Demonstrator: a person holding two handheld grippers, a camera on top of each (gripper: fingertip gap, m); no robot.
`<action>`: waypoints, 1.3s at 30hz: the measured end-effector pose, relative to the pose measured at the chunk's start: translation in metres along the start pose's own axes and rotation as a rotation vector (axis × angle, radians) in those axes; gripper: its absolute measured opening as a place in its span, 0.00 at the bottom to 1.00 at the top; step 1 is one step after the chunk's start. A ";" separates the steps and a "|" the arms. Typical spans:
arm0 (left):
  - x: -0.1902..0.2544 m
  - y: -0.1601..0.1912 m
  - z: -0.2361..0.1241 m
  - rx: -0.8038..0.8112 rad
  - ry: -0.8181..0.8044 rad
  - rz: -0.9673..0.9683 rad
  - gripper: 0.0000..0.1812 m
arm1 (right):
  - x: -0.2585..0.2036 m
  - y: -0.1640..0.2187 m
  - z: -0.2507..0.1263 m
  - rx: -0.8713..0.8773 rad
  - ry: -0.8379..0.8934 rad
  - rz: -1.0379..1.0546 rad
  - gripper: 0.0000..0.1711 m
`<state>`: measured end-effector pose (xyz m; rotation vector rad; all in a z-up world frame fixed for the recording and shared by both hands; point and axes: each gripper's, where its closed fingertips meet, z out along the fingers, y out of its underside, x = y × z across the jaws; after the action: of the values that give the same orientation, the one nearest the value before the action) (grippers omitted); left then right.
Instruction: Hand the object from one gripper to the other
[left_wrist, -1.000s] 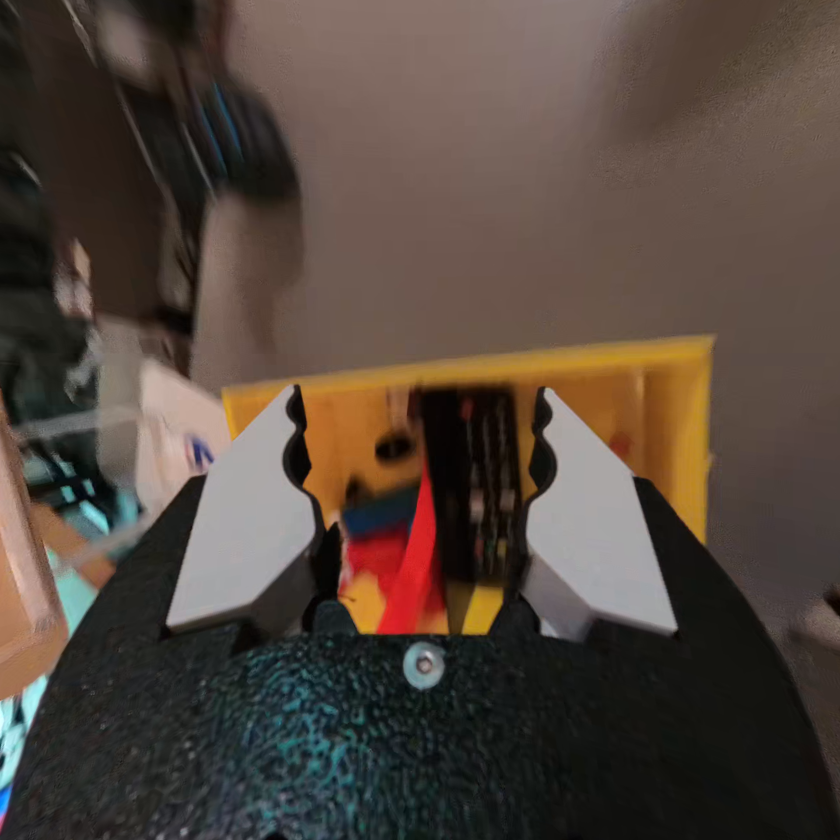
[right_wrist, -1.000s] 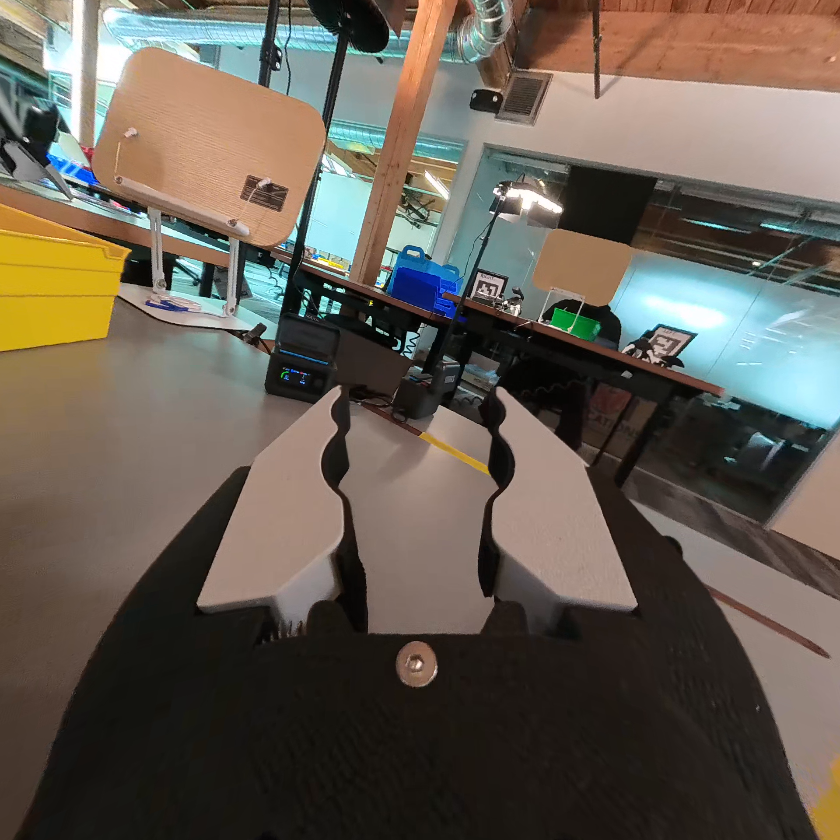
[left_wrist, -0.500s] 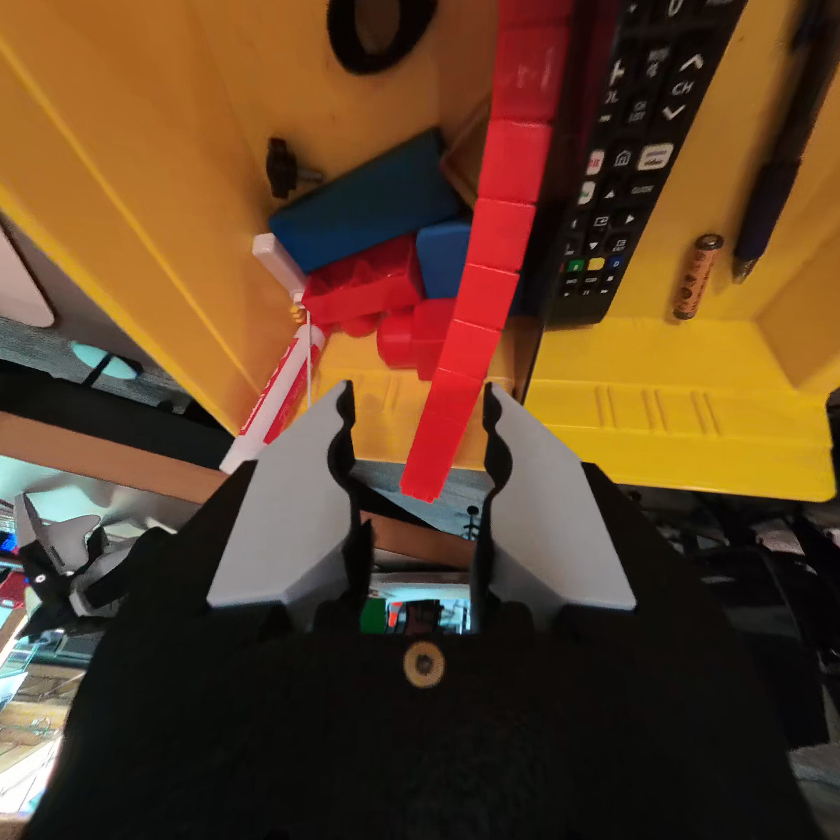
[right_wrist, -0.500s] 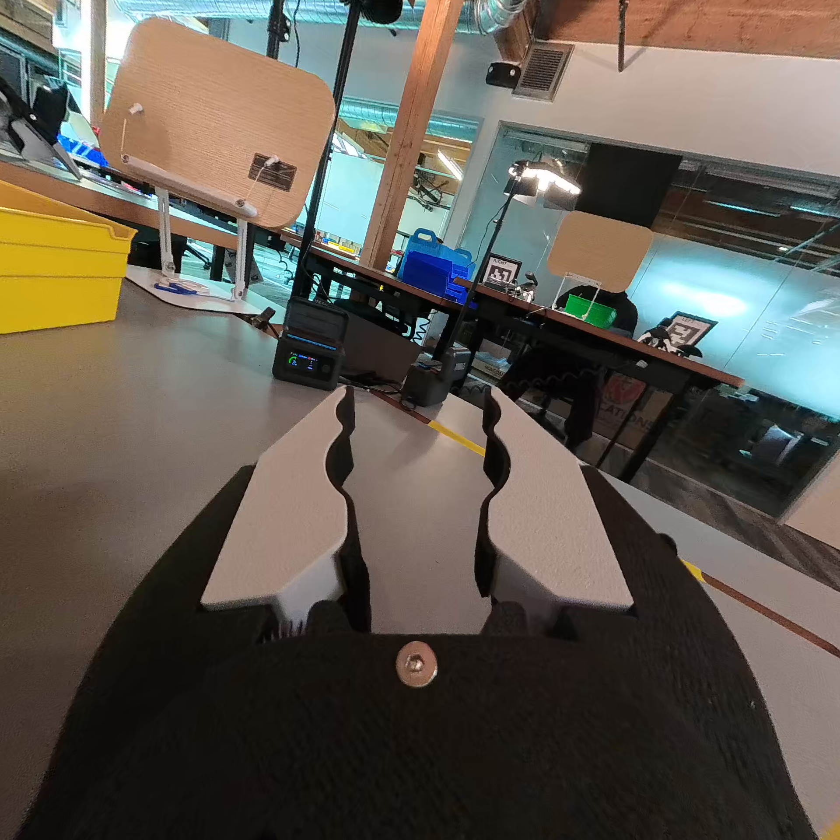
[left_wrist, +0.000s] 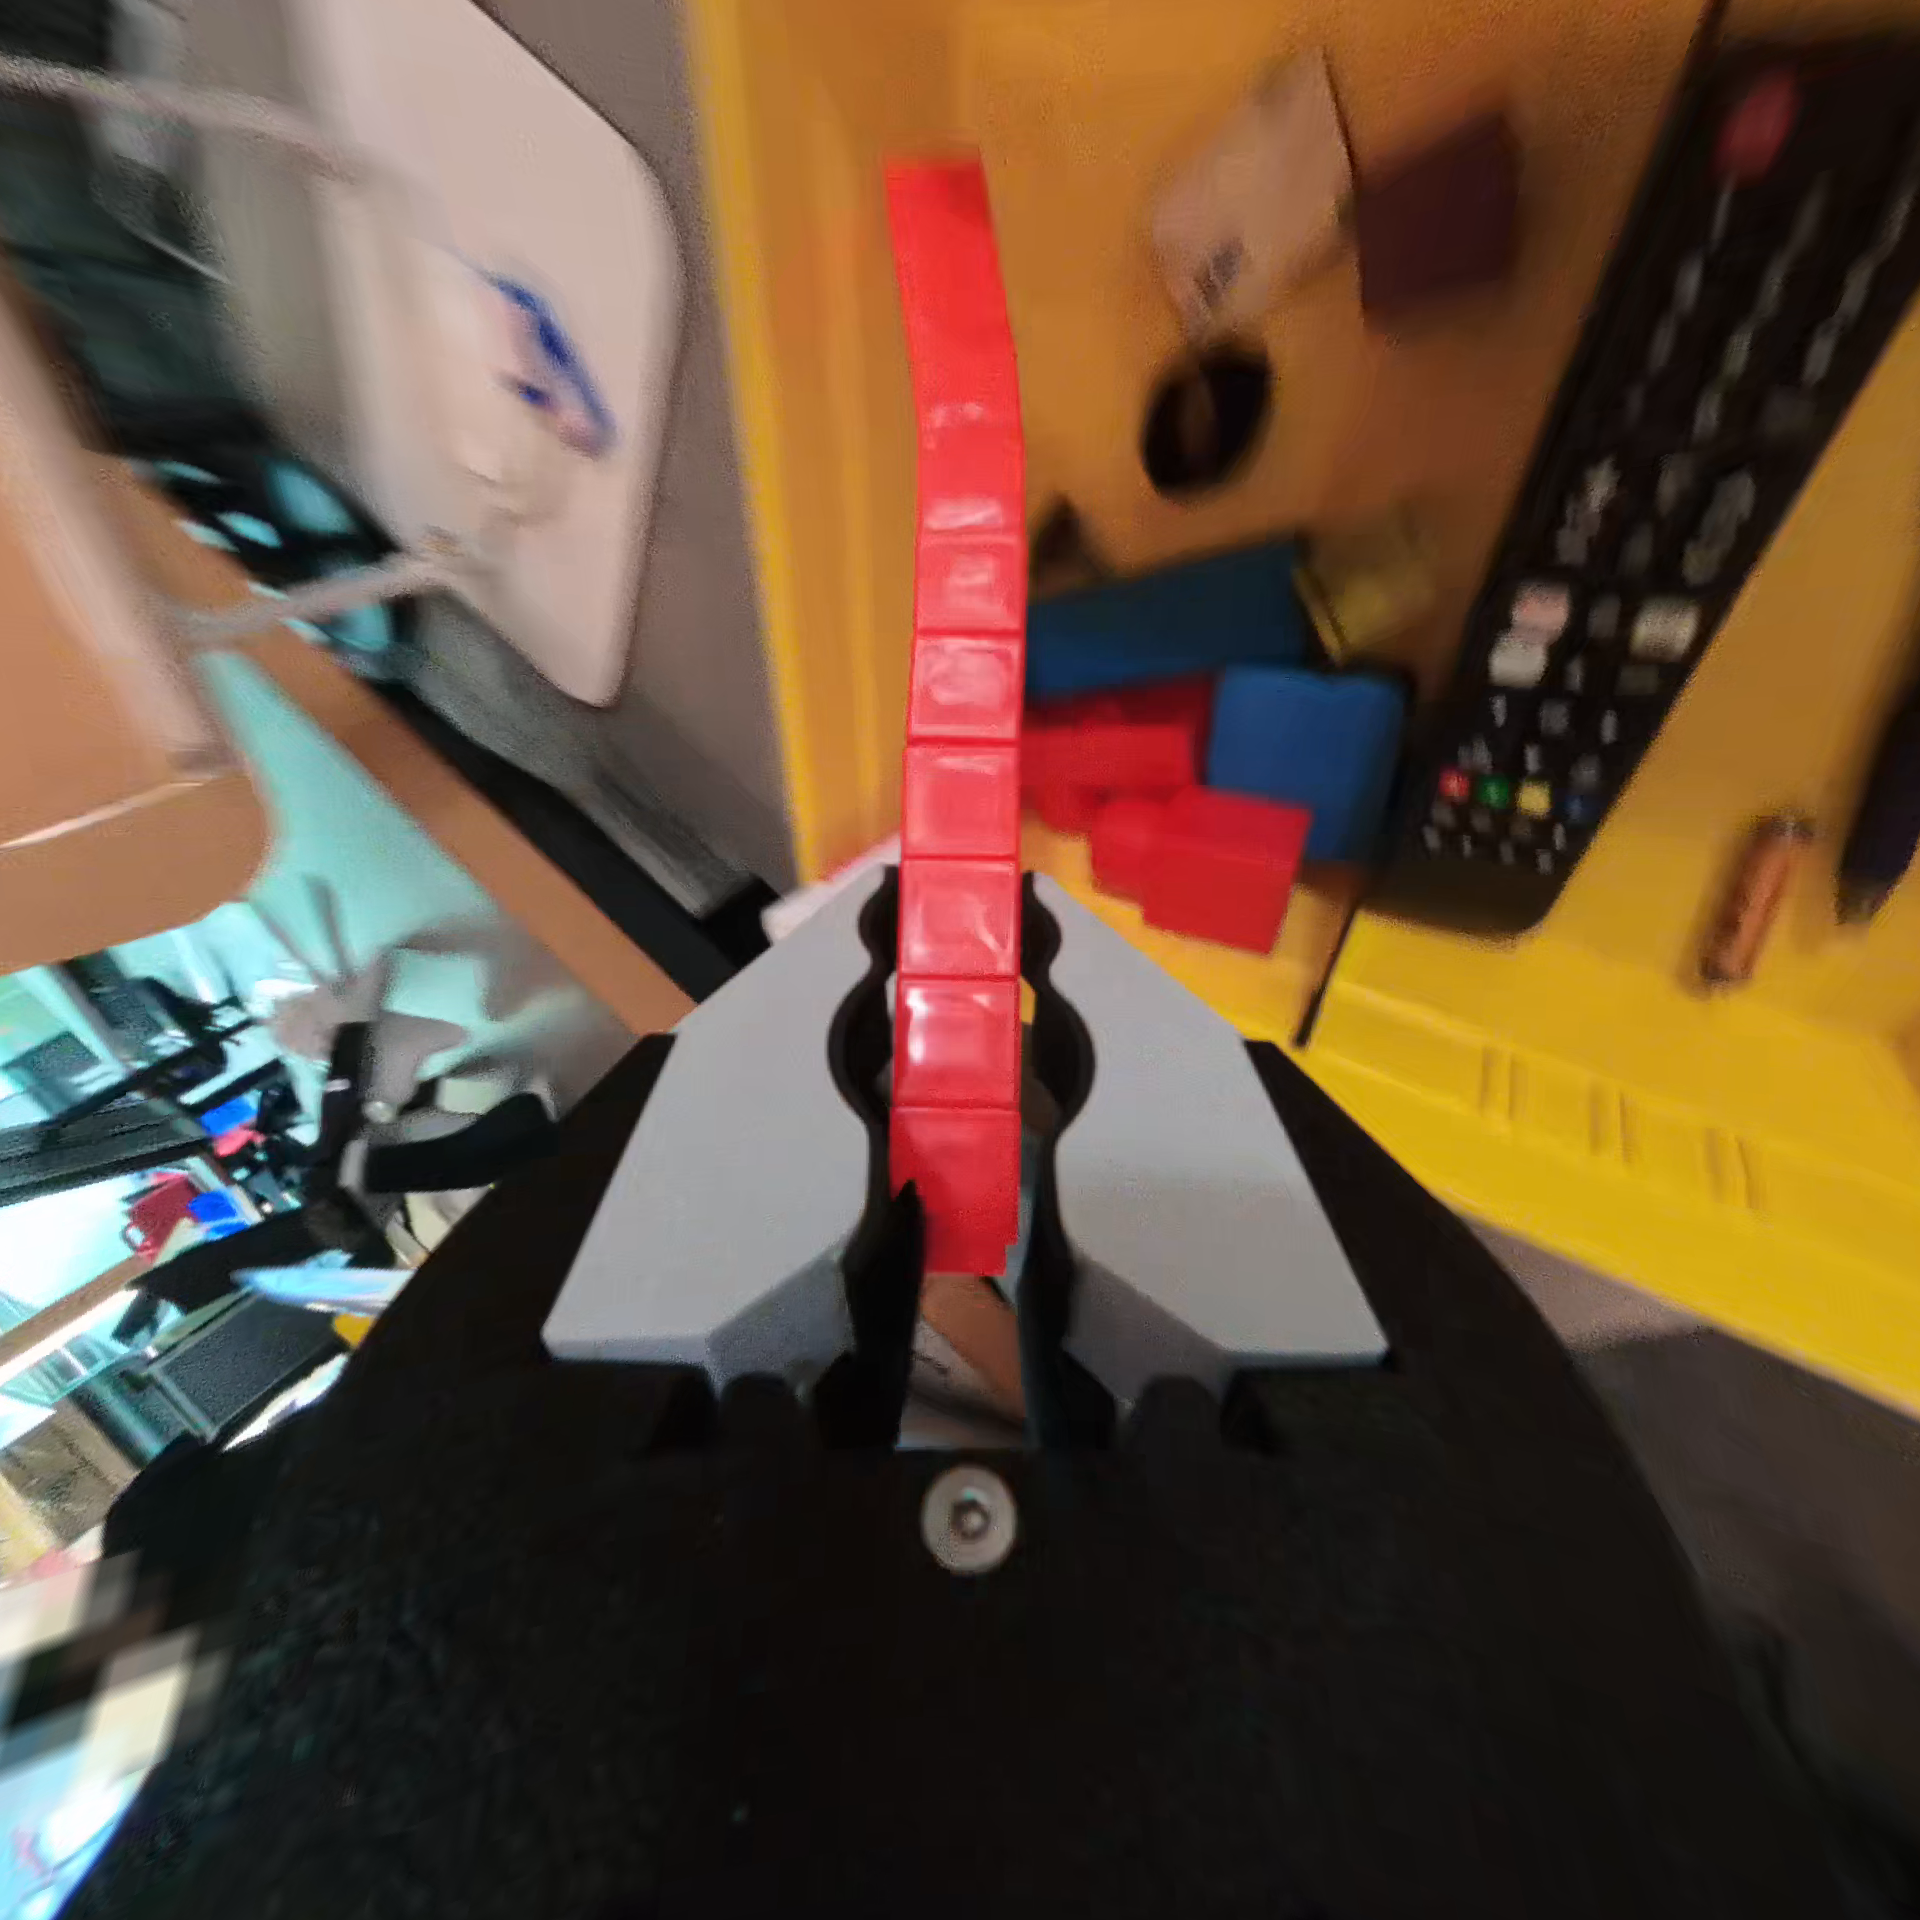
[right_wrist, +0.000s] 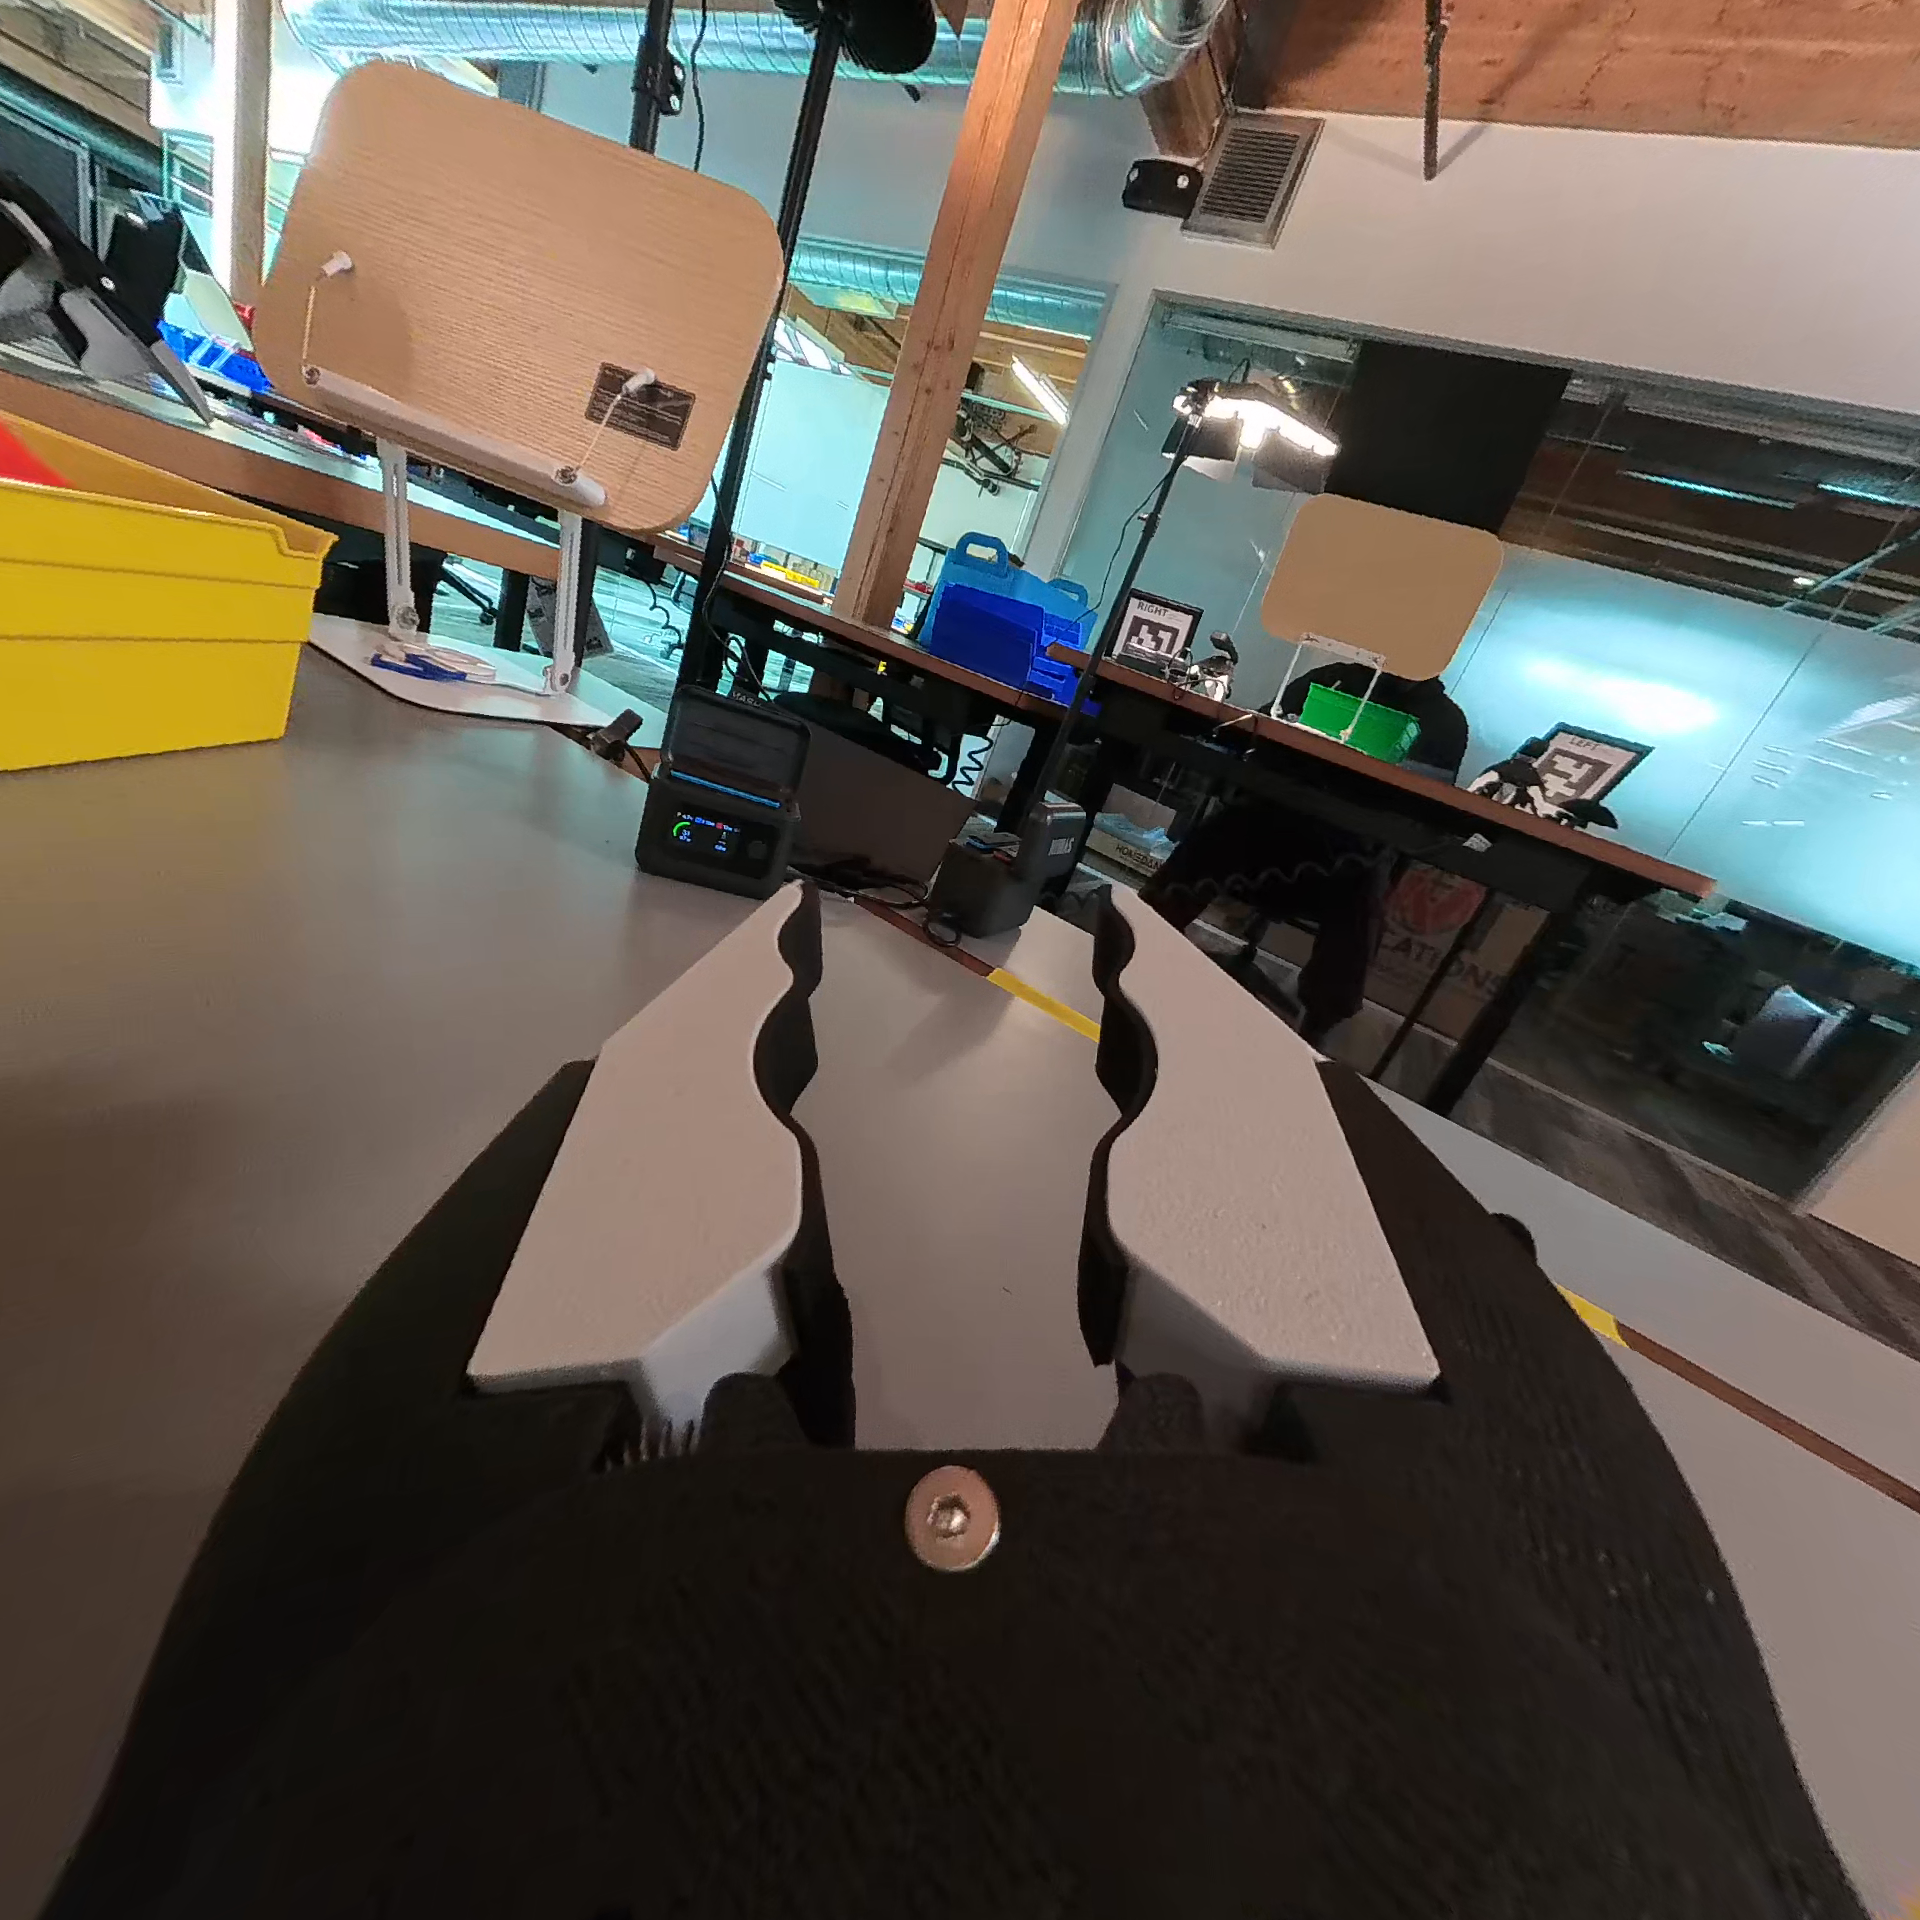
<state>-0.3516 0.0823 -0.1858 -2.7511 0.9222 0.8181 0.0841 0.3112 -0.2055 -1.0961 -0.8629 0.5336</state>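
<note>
The left hand-held gripper (left_wrist: 956, 894) is closed on a long red strip of joined plastic cubes (left_wrist: 961, 675). Its two grey fingers (left_wrist: 727, 1174) press the strip from both sides near the lower end. The strip goes from the fingers toward 12 o'clock and bends a little to the left at its far end.

Behind the strip, from 12 to 4 o'clock in the left wrist view, lies a yellow plastic bin (left_wrist: 1558, 1101). In the bin I see red plastic building bricks (left_wrist: 1195, 862) and blue plastic blocks (left_wrist: 1299, 748) at about 2 o'clock from the fingertips. More to the right is a black remote control with many buttons (left_wrist: 1621, 582), and beside it a small brown cylinder battery (left_wrist: 1751, 899). This view is blurred, so small things in the bin are not clear.

The right hand-held gripper (right_wrist: 956, 914) is open and holds nothing. It is low over the grey bench (right_wrist: 312, 987). At 10 o'clock in the right wrist view the yellow bin stands on the bench. At 11 o'clock is a light wooden board on a white stand (right_wrist: 520, 291), and at 12 o'clock, just past the fingertips, a small black device with a lit screen (right_wrist: 722, 810).
</note>
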 end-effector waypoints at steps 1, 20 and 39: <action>-0.009 -0.013 -0.017 0.097 -0.070 -0.048 0.11 | 0.000 0.000 0.000 0.002 0.000 0.005 0.30; 0.138 -0.365 -0.172 1.715 0.649 -0.717 0.11 | -0.003 -0.025 -0.032 0.077 0.022 -0.149 0.32; 0.213 -0.395 -0.163 1.840 1.262 -0.449 0.11 | -0.018 -0.065 -0.034 0.205 -0.543 0.968 0.11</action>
<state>0.0978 0.2432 -0.1814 -1.2254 0.4555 -1.3506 0.0987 0.2540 -0.1578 -1.1527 -0.6613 1.7457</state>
